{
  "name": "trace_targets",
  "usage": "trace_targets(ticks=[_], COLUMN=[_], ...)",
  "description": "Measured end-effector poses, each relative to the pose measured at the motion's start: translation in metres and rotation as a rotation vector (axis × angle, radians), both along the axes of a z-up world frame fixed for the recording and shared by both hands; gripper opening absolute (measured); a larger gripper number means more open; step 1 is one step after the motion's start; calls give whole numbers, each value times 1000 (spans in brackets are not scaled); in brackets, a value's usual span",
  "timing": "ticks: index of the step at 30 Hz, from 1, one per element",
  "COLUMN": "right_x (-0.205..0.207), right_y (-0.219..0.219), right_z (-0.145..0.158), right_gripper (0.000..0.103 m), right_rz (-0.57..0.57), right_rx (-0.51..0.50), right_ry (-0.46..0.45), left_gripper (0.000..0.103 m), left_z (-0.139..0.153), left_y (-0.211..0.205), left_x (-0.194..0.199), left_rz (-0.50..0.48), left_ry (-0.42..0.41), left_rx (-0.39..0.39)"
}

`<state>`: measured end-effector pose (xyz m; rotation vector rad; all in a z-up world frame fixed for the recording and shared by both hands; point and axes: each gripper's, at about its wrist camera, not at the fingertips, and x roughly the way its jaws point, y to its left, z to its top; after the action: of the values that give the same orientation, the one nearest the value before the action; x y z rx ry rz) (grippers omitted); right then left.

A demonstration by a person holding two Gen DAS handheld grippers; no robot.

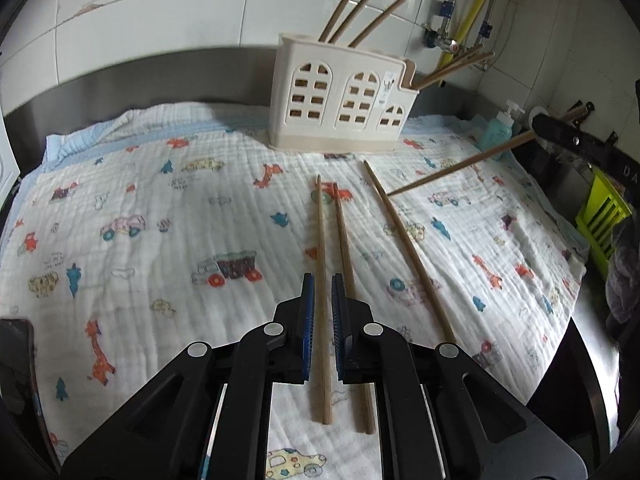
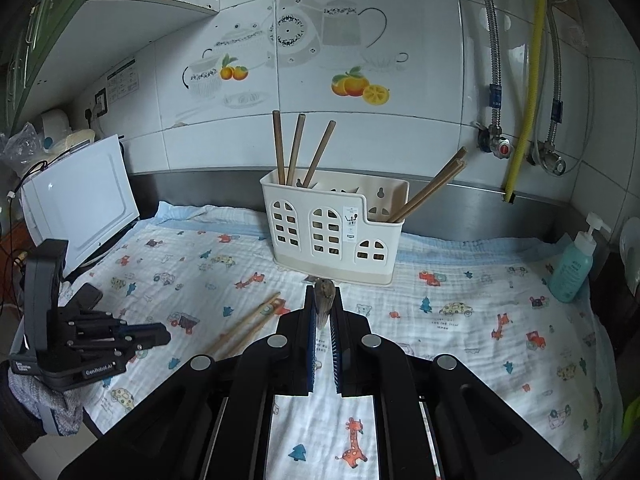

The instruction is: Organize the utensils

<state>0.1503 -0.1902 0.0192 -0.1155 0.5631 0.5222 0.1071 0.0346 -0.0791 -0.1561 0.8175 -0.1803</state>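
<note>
A cream utensil holder [image 1: 340,100] [image 2: 332,224] stands at the back of the printed cloth [image 1: 160,200]. Three chopsticks rise from its left compartment and two lean out of its right one. My right gripper [image 2: 323,290] [image 1: 538,126] is shut on a chopstick [image 1: 460,164], held above the cloth with its end facing the camera. Three loose chopsticks [image 1: 404,236] lie on the cloth. My left gripper [image 1: 323,280] [image 2: 166,336] hovers over them, its jaws nearly together and holding nothing. One lying chopstick [image 1: 320,220] shows through the narrow gap.
A teal pump bottle [image 2: 570,272] [image 1: 496,132] stands at the cloth's right back corner. A white appliance [image 2: 80,208] and a dark phone [image 2: 86,296] sit at the left. Pipes and valves [image 2: 500,144] run down the tiled wall. A green rack [image 1: 600,216] is off the right edge.
</note>
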Motion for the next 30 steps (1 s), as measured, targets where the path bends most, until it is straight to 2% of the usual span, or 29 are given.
trace_targets(ticks=[1,3,6,10,14,17,21,22,26,30], right_x=[0,0,-1,0,-1,0,0,0,0,2], right_y=[0,0,0,0,0,-1,-2,-2,-3,-5], right_z=[1,1,2,2,1,0,-1,-1,0,4], right_gripper=[7,7,6,7,7,7,7,7,7,7], right_rz=[0,0,2,3,4,3,0,1,2,-2], right_rx=[0,-1,-3,-4,-7,-9,-5,-5,-4,3], right_ry=[0,-2,-4,-3,-4,-1,0,1,-2,-11], left_gripper=[13,26,29,27,15,11,6,6,6,6], left_z=[-5,-14,-22,-30,-38,-39,-39,-38,-23,1], left_y=[-2,-5,-10,-16,-14,-11,-20,-21,-10,-3], left_x=[-1,-2,-3,-3,0,1,2,2,1,-1], left_rz=[-4,-5,-13,-13,4,12,20,25,58,69], left_ry=[14,31,44,48,67,66,63,64,25,-47], left_rx=[-2,6,7,40,39,38,115,113,62,48])
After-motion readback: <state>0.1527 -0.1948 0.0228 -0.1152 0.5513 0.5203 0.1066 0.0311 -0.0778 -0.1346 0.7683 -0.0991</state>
